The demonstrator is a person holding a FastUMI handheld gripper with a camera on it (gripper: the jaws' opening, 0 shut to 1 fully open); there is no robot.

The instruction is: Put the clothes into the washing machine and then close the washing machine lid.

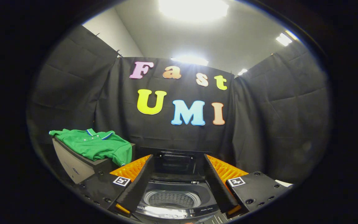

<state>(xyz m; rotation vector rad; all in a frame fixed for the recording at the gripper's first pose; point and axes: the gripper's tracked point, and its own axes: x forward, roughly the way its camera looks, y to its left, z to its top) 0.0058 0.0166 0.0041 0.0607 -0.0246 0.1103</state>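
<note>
Spread wide and holding nothing, the gripper (176,183) frames 1 washing machine (172,199), lid (174,161) raised. Beyond its left finger, 1 folded green polo shirt (96,144) lies on a box (73,163).

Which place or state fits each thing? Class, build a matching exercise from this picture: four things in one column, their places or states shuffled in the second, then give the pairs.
Things
1. green polo shirt
2. washing machine lid
3. drum
4. gripper

Places or states
A. raised, standing at the back of the machine
B. open, fingers spread either side of the drum
C. lying on a box to the left of the machine
D. nothing visible inside, seen between the fingers

Pairs: 1-C, 2-A, 3-D, 4-B
</note>
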